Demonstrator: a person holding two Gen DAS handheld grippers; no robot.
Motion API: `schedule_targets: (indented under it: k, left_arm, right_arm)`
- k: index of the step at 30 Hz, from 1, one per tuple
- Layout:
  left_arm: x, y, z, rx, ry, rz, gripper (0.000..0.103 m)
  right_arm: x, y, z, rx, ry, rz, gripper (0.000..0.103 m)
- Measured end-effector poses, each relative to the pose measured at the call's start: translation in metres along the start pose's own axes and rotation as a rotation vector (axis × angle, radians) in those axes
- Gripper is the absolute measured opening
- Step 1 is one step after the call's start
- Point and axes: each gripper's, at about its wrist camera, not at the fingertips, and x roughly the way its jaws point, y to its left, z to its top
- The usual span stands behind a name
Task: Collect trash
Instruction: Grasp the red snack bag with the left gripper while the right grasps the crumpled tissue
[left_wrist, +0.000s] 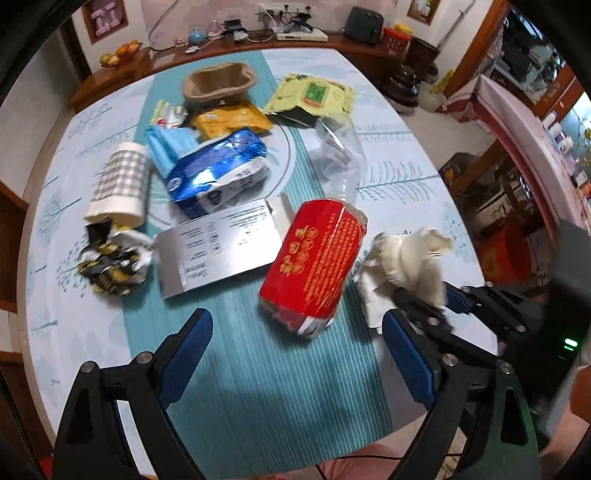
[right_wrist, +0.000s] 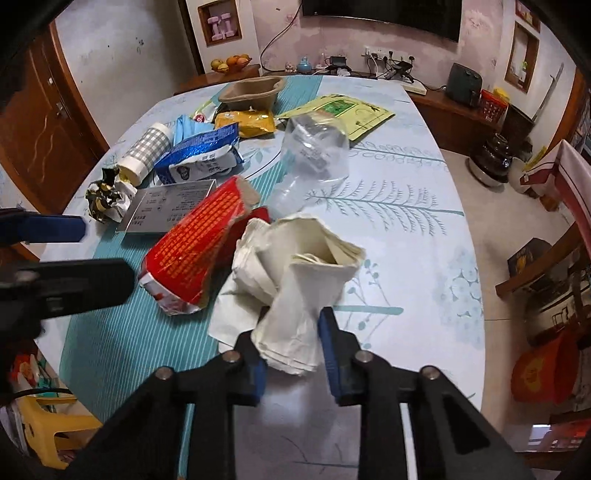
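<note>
Trash lies scattered on a table with a pale tree-print cloth (left_wrist: 399, 177). My right gripper (right_wrist: 291, 332) is shut on a crumpled white paper wad (right_wrist: 295, 266), which also shows in the left wrist view (left_wrist: 410, 258). My left gripper (left_wrist: 295, 332) is open and empty, just in front of a red wrapper (left_wrist: 317, 258) that lies to the left of the wad (right_wrist: 199, 251). Beyond are a silver card (left_wrist: 218, 243), a blue foil bag (left_wrist: 218, 170), a clear plastic bottle (right_wrist: 314, 155), a black-and-gold crumpled wrapper (left_wrist: 110, 262) and a checked paper cup (left_wrist: 122, 181).
At the far side lie a brown pulp tray (left_wrist: 218, 85), a yellow packet (left_wrist: 229, 122) and a yellow-green pouch (left_wrist: 314, 96). A wooden sideboard (left_wrist: 351, 40) with cables and a fruit bowl runs behind. The table's front edge is close to both grippers.
</note>
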Motion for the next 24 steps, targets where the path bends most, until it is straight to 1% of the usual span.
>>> schedule_targets:
  k: [4, 8, 10, 12, 14, 17, 22, 24]
  left_arm:
    - [0.025, -0.01, 0.01, 0.048, 0.042, 0.055, 0.091]
    - [0.042, -0.019, 0.017, 0.069, 0.071, 0.073, 0.084]
    - [0.047, -0.024, 0.02, 0.076, 0.079, 0.076, 0.078]
    - [0.054, -0.031, 0.023, 0.086, 0.099, 0.088, 0.068]
    - [0.059, -0.035, 0.024, 0.095, 0.115, 0.106, 0.063]
    - [0.069, -0.039, 0.025, 0.095, 0.14, 0.126, 0.05]
    - [0.073, -0.037, 0.026, 0.082, 0.127, 0.133, 0.045]
    - [0.07, -0.034, 0.026, 0.077, 0.109, 0.138, 0.04]
  right_arm:
    - [-0.002, -0.011, 0.0, 0.015, 0.008, 0.01, 0.012]
    - [-0.002, -0.017, -0.001, 0.023, 0.015, 0.024, 0.011]
    - [-0.003, -0.018, -0.003, 0.024, 0.013, 0.031, 0.01]
    - [-0.003, -0.018, -0.004, 0.025, 0.009, 0.035, 0.01]
    - [-0.003, -0.019, -0.005, 0.03, 0.005, 0.042, 0.01]
    - [-0.003, -0.021, -0.005, 0.044, 0.004, 0.06, 0.011]
    - [-0.002, -0.025, -0.005, 0.047, -0.001, 0.079, 0.01]
    - [-0.003, -0.025, -0.006, 0.041, 0.0, 0.084, 0.008]
